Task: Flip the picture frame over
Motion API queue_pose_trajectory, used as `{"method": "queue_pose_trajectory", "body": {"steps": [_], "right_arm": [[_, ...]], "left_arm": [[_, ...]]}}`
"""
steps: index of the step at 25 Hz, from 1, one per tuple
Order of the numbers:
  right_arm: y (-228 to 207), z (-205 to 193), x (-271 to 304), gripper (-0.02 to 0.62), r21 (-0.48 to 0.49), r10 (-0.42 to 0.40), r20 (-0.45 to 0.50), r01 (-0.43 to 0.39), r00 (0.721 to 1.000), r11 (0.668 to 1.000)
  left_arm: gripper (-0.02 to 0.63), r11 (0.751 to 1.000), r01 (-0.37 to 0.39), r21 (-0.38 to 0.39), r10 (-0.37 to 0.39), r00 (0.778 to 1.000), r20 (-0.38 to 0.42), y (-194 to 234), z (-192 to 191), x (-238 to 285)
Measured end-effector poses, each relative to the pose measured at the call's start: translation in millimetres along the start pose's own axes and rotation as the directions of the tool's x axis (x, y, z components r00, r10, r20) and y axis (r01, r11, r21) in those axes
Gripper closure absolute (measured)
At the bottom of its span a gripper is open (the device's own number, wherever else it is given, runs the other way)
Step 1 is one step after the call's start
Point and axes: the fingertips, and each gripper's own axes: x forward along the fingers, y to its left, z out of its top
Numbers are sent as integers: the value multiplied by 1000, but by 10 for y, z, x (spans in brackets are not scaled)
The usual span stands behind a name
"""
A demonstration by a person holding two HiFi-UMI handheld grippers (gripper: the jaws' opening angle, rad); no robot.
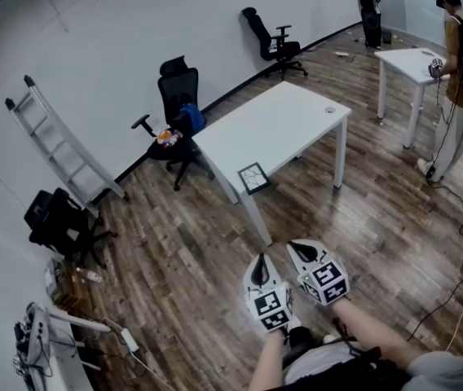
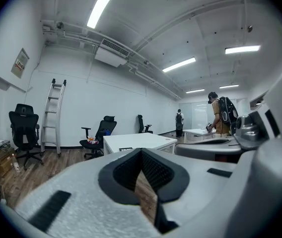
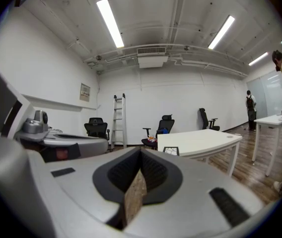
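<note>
A small dark picture frame point(image 1: 253, 177) lies at the near corner of a long white table point(image 1: 284, 120). In the left gripper view the picture frame point(image 2: 125, 148) shows as a thin dark strip on the table top; in the right gripper view the picture frame point(image 3: 171, 151) stands out at the table's near edge. Both grippers hang side by side over the wooden floor, well short of the table and pointing toward it. My left gripper point(image 1: 261, 261) point(image 2: 142, 152) is shut and holds nothing. My right gripper point(image 1: 297, 248) point(image 3: 141, 151) is shut and empty too.
A black office chair point(image 1: 176, 104) with coloured items on its seat stands behind the table, another chair point(image 1: 274, 39) by the wall. A ladder point(image 1: 60, 141) leans at the left. A person point(image 1: 460, 72) stands at a second white table point(image 1: 411, 62). Cables point(image 1: 460, 283) trail at the right.
</note>
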Motion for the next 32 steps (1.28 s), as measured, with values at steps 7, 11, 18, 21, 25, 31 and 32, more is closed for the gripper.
{"method": "queue_pose_trajectory", "body": {"steps": [7,11,18,21,25,31,32], "right_arm": [[-69,43,517,591,13,-42,-8,42,999,999],[-113,41,735,591,19,-75,-6,75,997,997],[-150,55,976,591,36,-126,-7,126,992,991],[-201,70,995,591,40,-145,-2,145,989,989],[-297,58,991,591,41,-167,-3,167,986,985],[-475,59,1198,591,43,-169,-19,170,985,985],[-509,66,1256,591,42,-163,-22,164,986,986]], "left_arm": [[604,998,54,31,-54,999,5,271,101,454],[604,996,85,27,-85,996,-5,395,103,638],[604,993,116,26,-116,993,-11,603,121,848],[604,992,127,22,-126,992,-17,615,103,912],[604,990,141,2,-141,990,-17,571,98,988],[604,990,142,14,-142,990,-21,591,146,1246],[604,990,139,11,-139,990,-24,600,148,1309]]}}
